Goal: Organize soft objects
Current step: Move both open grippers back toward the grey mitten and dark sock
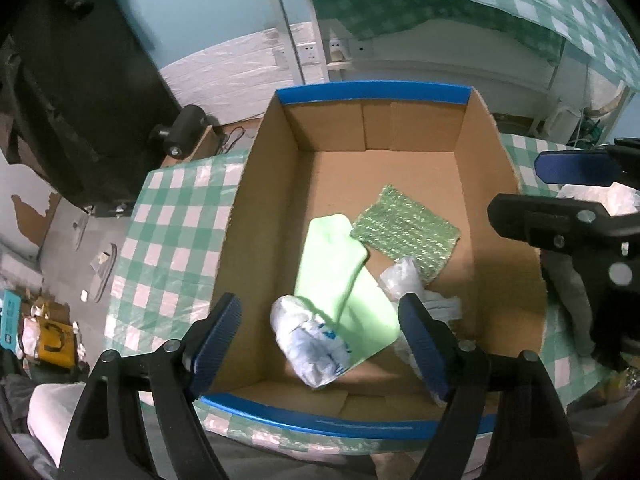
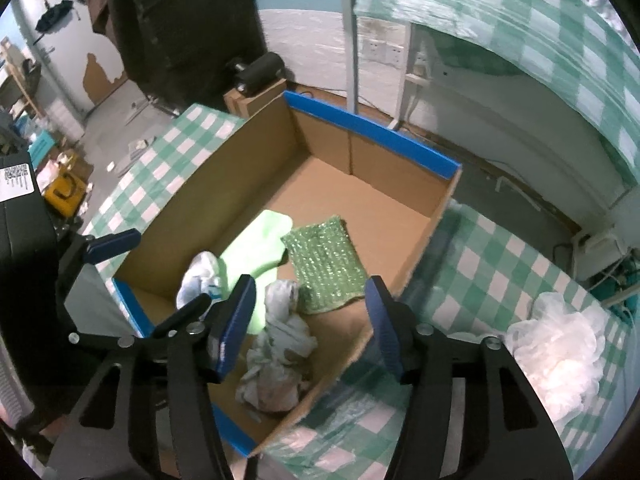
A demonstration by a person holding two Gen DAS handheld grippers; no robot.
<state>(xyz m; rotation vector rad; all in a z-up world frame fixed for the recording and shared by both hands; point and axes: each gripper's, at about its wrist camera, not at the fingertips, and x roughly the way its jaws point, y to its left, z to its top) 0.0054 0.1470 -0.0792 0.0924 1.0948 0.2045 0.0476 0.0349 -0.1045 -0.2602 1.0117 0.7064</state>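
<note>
1. Green-and-white checked cloth (image 2: 500,264) covers the table, and on it stands an open cardboard box (image 1: 264,184) with blue-taped rims; every place below is given relative to this box.
2. Inside the box, on its floor, lie four soft things: a pale green foam sheet (image 1: 340,264) toward the middle, a green bubble-wrap pad (image 1: 404,232) touching its far corner, a white bundle with blue print (image 1: 308,344) near the near wall, and a crumpled white plastic bag (image 2: 276,356) in the near corner.
3. Outside the box, on the cloth to its right side, a white fluffy plastic bundle (image 2: 556,348) sits well apart from the wall.
4. Left gripper (image 1: 320,340) hovers above the box's near end with its jaws spread wide and nothing between them; the printed bundle lies below, between the fingers in view.
5. Right gripper (image 2: 310,316) hangs over the box's near right corner, jaws likewise apart and empty, the crumpled bag beneath it.
6. Judgement: a drop-off looks just completed, with most items in. The next move likely calls for the right gripper to swing out past the box's right wall to the bundle outside, close on it gently, and carry it in.
</note>
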